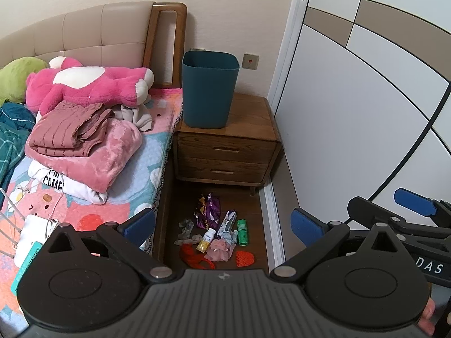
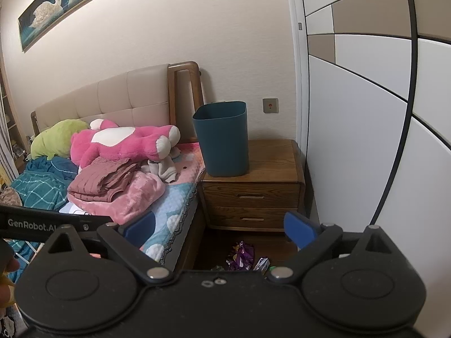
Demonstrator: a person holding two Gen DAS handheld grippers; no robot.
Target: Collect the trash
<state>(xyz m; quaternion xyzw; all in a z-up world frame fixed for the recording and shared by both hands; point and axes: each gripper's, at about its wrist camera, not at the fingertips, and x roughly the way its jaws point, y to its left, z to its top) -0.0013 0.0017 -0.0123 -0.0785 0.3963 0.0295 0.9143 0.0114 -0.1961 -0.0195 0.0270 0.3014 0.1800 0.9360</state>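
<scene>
Trash (image 1: 214, 235) heaped on floor near nightstand (image 1: 225, 152), bin (image 1: 210, 88) far on top; left gripper (image 1: 222, 225) and right gripper (image 2: 220, 229) spread wide, empty; risk: clumped items snag, bin tips.

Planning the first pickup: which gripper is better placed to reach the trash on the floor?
Probably left: the left gripper is open, with the trash pile framed between its fingers. The right gripper points higher, toward the nightstand.

Trash pile (image 2: 245, 257) mostly hidden behind right tool body, bottle (image 1: 207, 239) label too small to read
</scene>
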